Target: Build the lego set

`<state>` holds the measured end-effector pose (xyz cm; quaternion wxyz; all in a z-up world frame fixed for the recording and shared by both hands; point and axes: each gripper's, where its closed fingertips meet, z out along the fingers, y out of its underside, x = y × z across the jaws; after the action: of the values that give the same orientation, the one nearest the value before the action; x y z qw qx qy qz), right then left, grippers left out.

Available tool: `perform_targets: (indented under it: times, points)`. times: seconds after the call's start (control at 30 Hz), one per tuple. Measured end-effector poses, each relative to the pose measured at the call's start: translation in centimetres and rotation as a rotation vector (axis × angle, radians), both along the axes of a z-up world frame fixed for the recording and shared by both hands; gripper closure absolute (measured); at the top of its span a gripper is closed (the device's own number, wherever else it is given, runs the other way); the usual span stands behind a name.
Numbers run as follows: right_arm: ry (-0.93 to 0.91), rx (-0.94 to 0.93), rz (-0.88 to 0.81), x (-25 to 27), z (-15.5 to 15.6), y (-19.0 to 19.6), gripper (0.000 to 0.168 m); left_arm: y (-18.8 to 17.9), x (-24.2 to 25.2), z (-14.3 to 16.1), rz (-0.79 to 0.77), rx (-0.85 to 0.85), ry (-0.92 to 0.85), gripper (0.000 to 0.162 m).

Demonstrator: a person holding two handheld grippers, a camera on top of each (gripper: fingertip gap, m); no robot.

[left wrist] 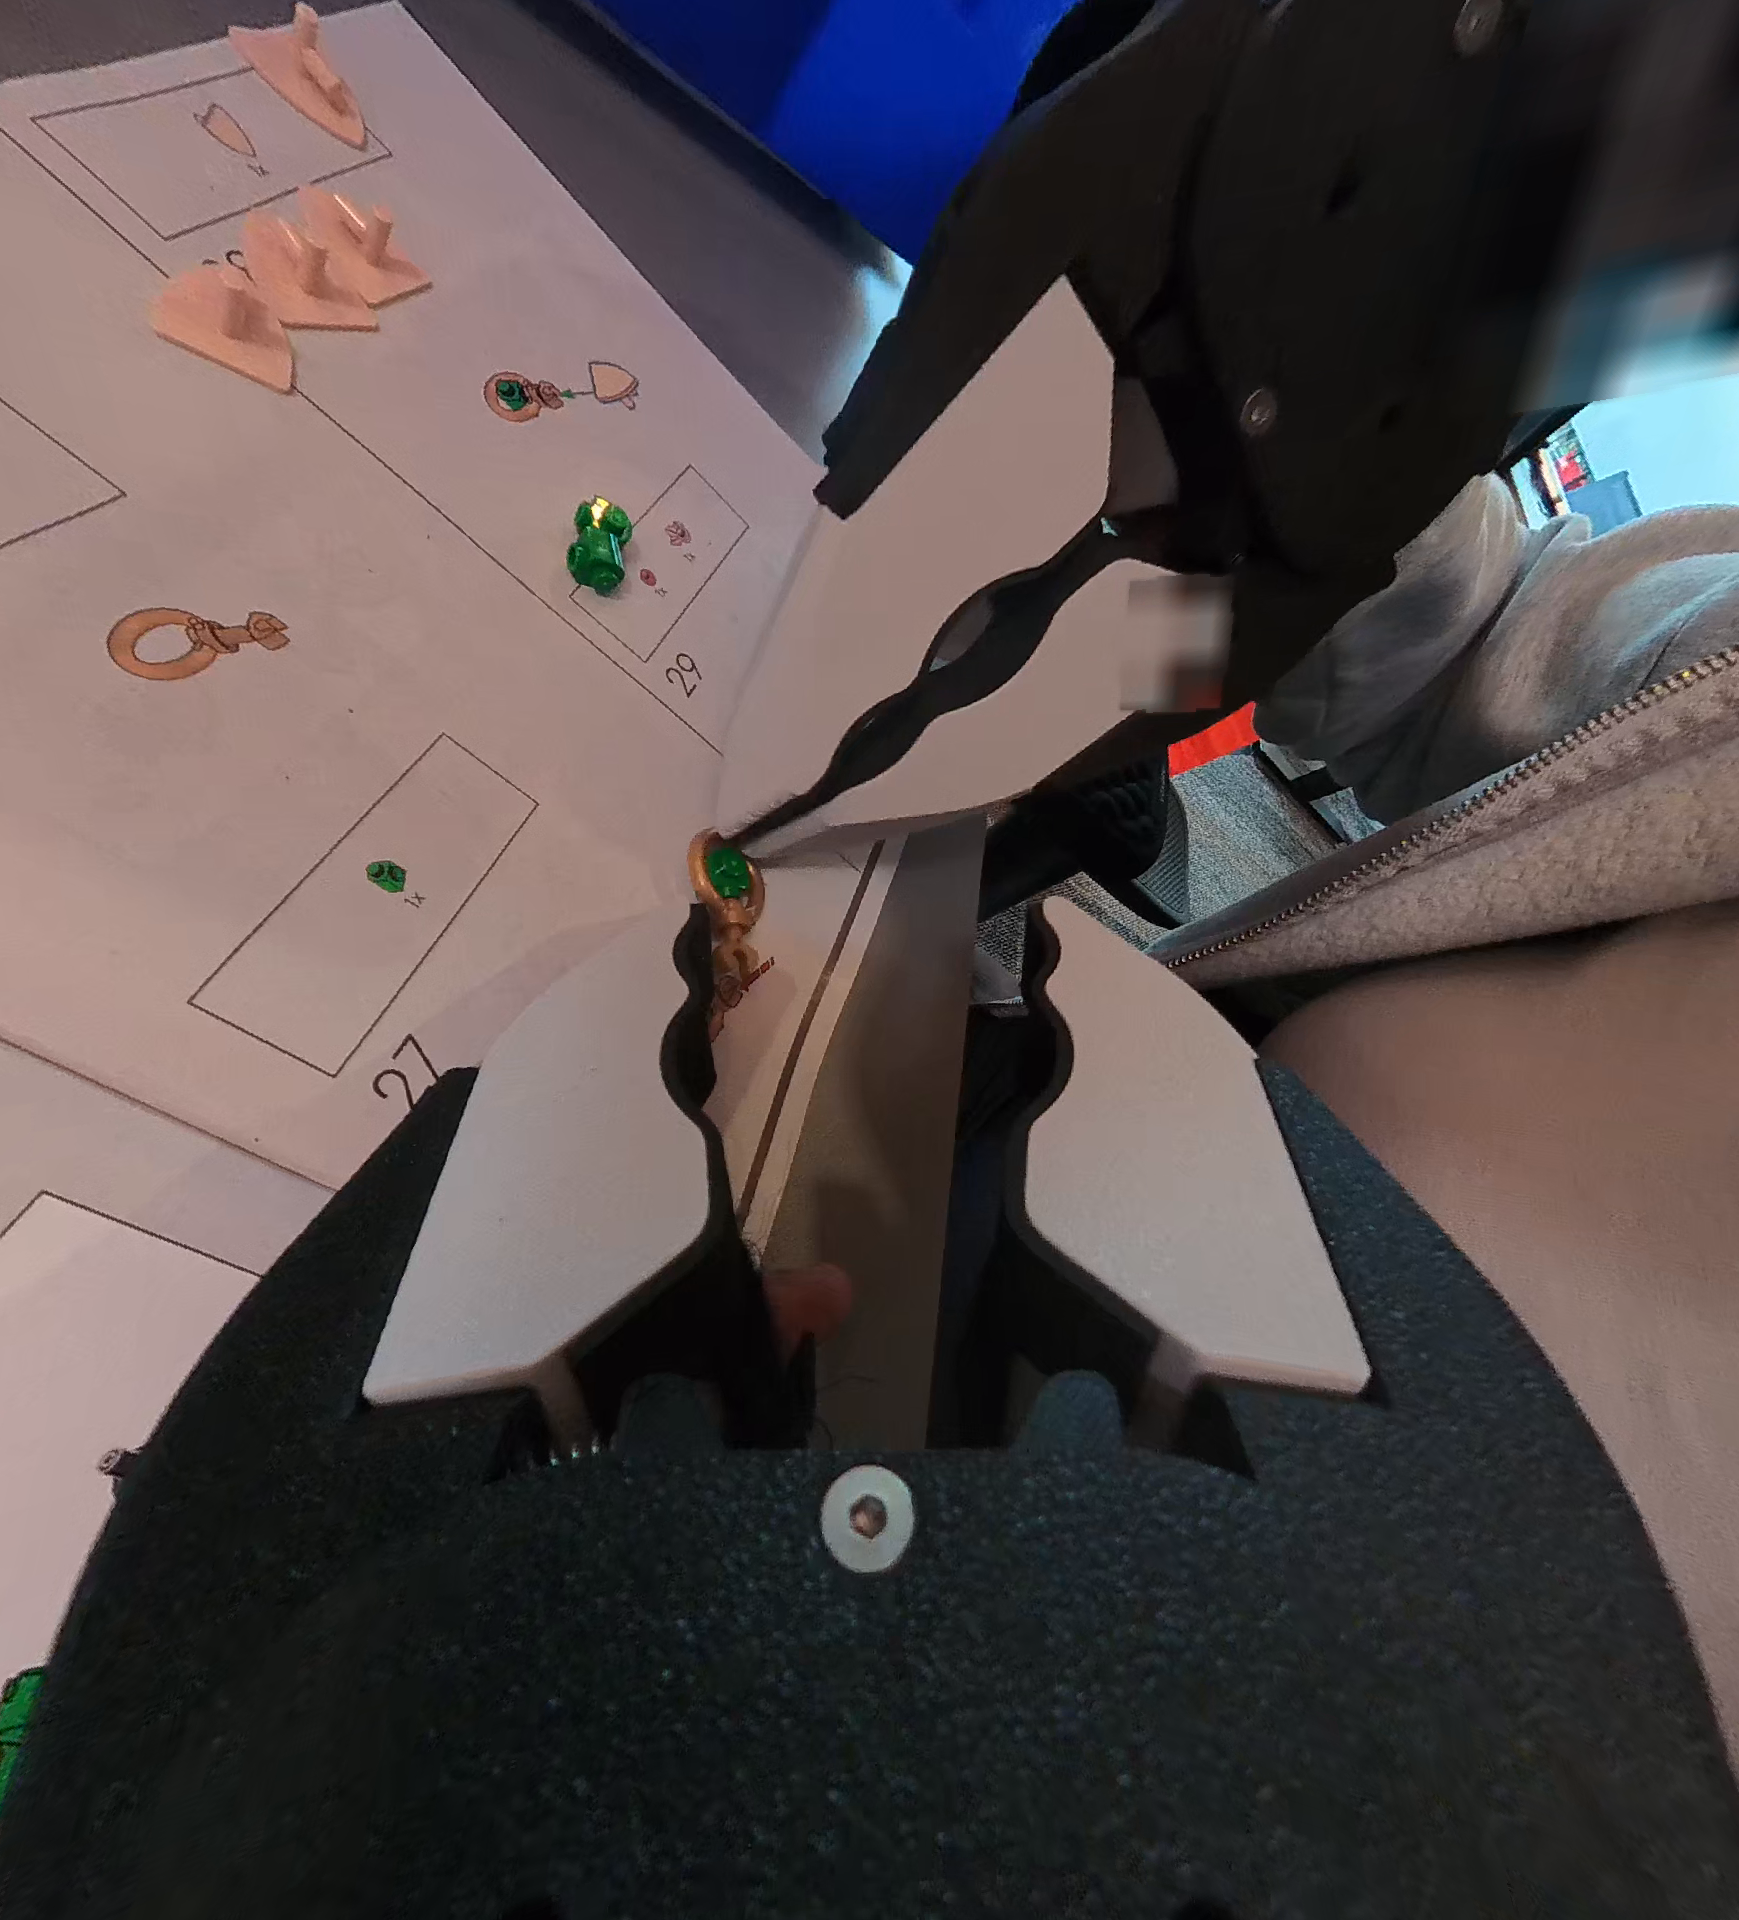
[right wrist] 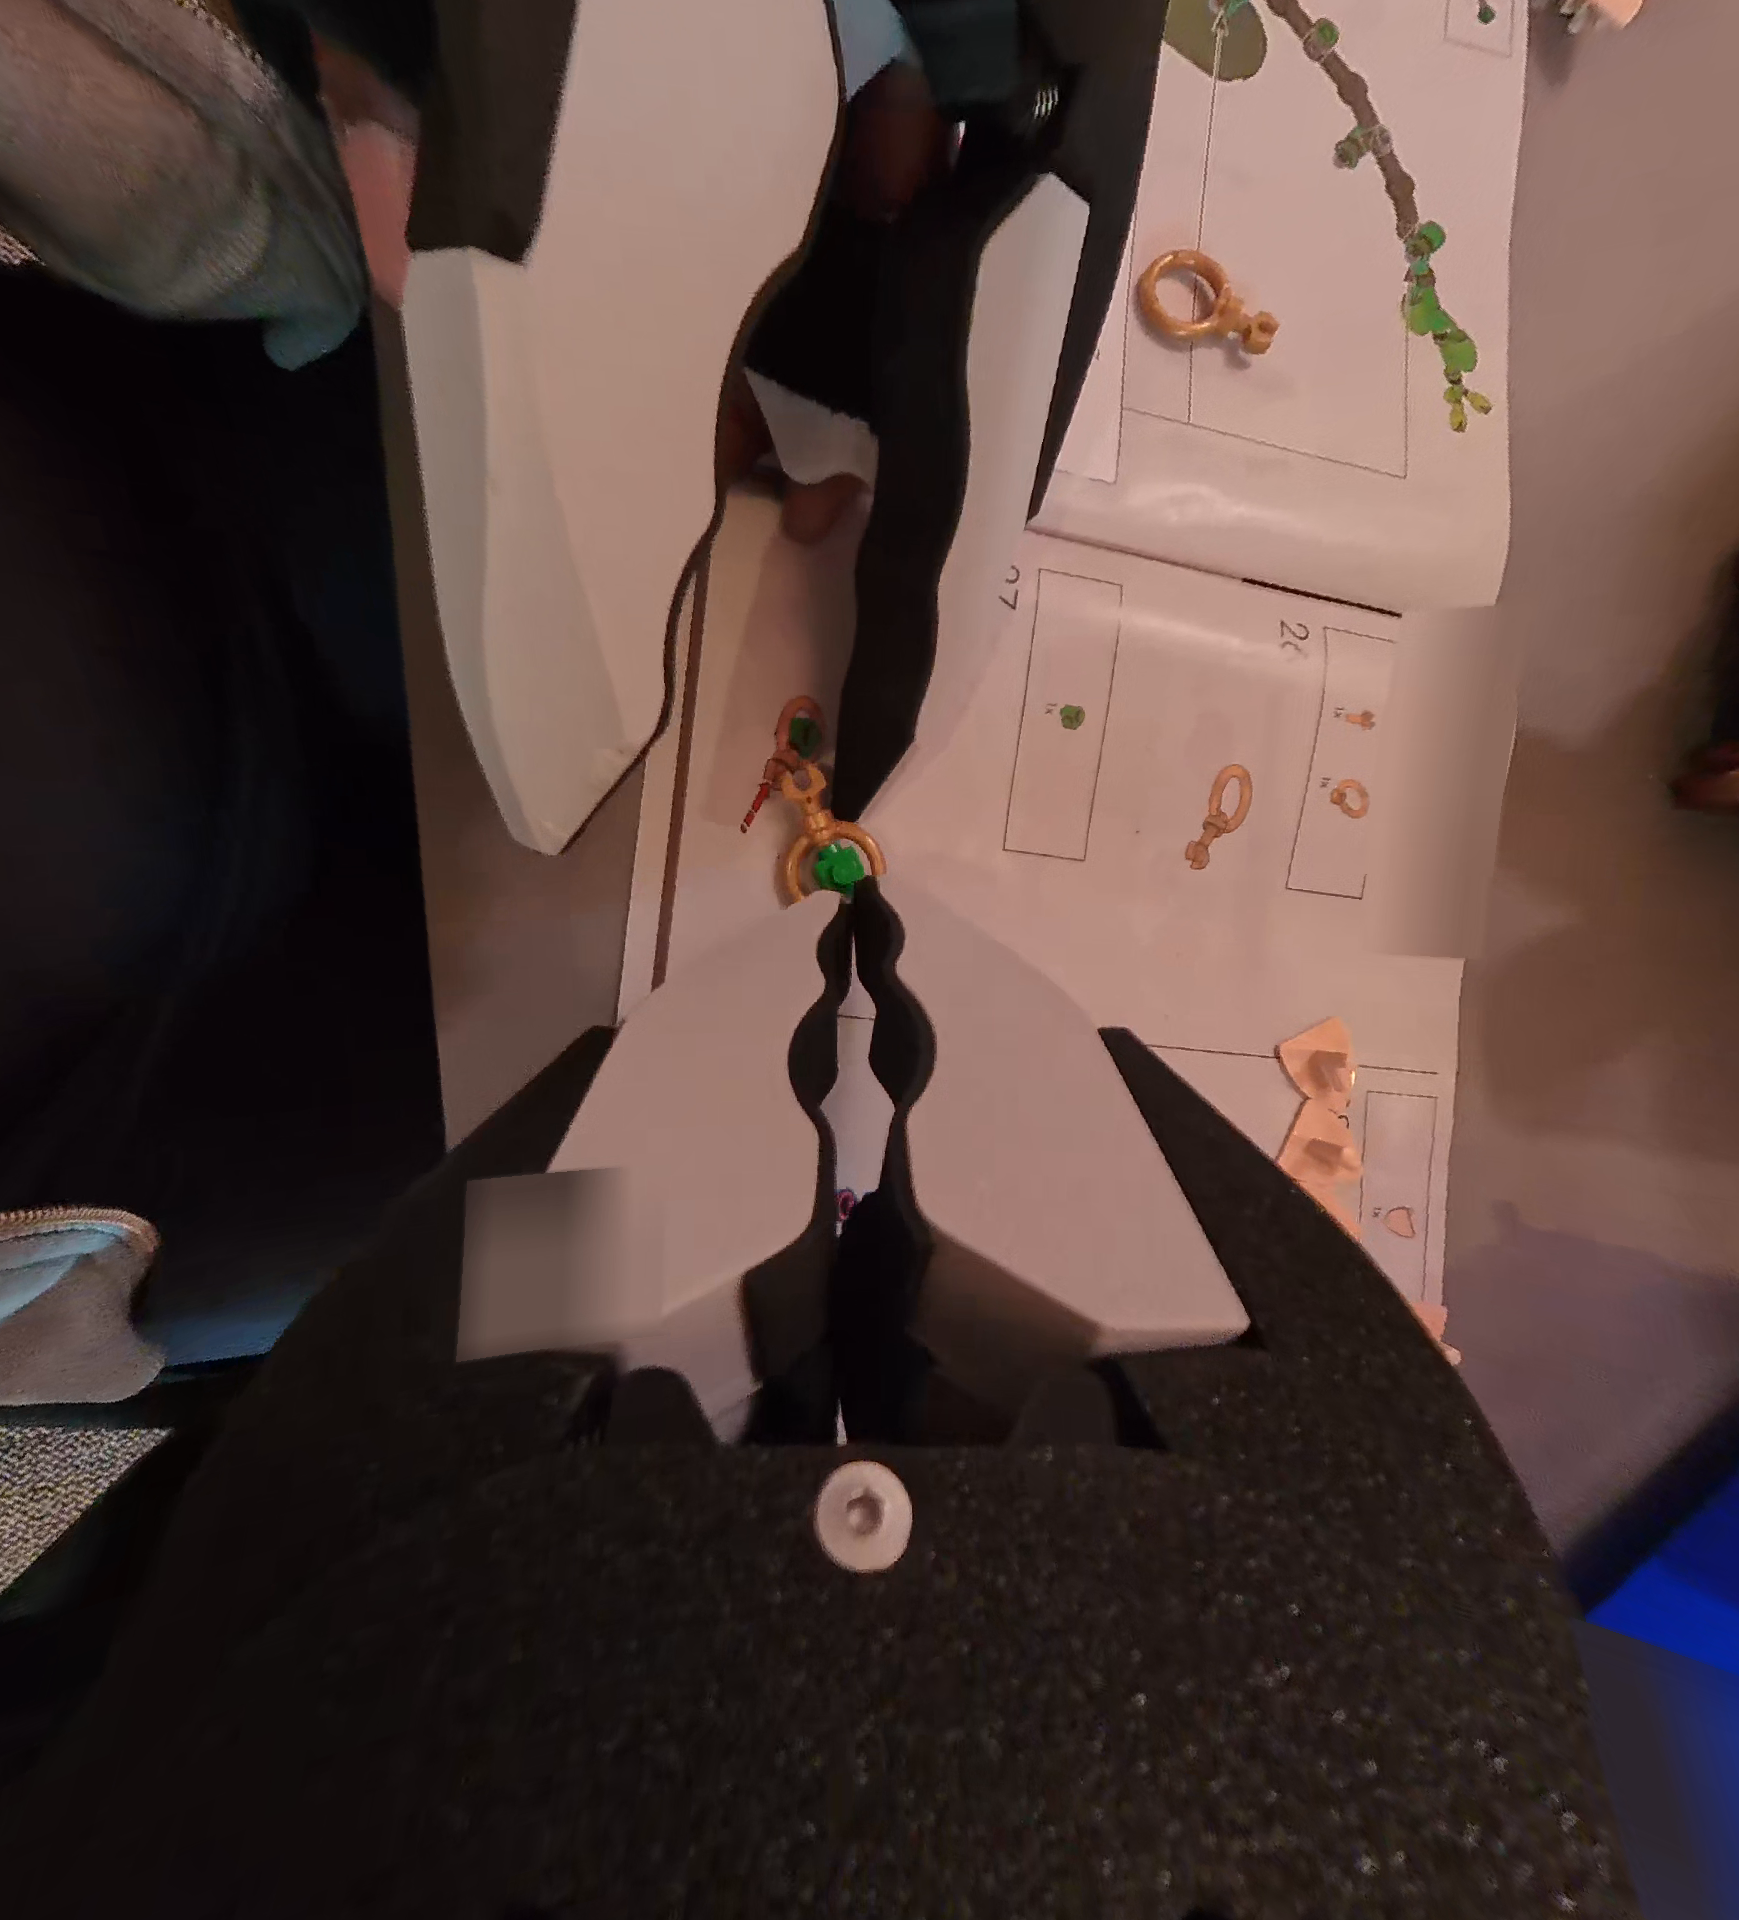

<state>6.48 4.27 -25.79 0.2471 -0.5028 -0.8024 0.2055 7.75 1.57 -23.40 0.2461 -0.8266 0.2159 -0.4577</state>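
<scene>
An instruction booklet (left wrist: pixel 221 727) is laid open on the bench (right wrist: pixel 1623 831). A ring piece (left wrist: pixel 725 883) is held above the booklet's near edge, between the left gripper (left wrist: pixel 865 1039) and the right gripper (right wrist: pixel 849 914). A small stud cluster (left wrist: pixel 597 551) is set on the page beyond it, and four petal pieces (left wrist: pixel 293 281) farther back.

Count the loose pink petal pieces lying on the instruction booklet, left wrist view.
4. One petal lies alone at the top of the page; three more cluster just below it. Others may be hidden behind the grippers.
</scene>
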Motion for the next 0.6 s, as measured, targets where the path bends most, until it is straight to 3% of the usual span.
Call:
perform_targets:
  times: [0.6]
  points:
    - [0.002,-0.053,-0.015,0.18,-0.46,-0.24,0.168,-0.39,-0.2,-0.08,-0.003,0.063,0.063,0.098]
